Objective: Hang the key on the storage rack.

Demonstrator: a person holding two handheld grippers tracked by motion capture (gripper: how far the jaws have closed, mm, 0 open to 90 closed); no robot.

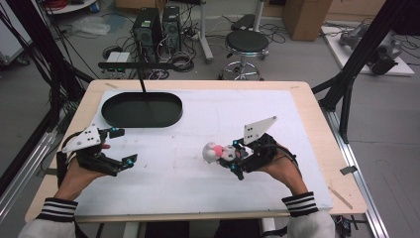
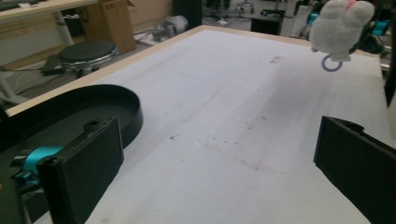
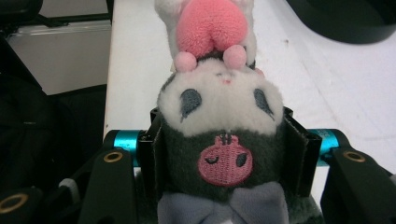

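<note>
High view, left to right: tray is sitting at the table's far left, left gripper is hovering just in front of it, right gripper is carrying the plush mid-table, clear of the surface.

Step looks like plush into tray. Advice: keep the squeeze constant, carry it leftward high enough to clear the tray rim, release only once it's over the tray floor. Left gripper should be staying out of the path.

Left gripper view: jaws are standing wide apart, nothing between them, touching nothing; tray at left, plush hanging far right.

Right gripper view: jaws are clamping the plush's dark body from both sides, pink tip pointing away.
</note>
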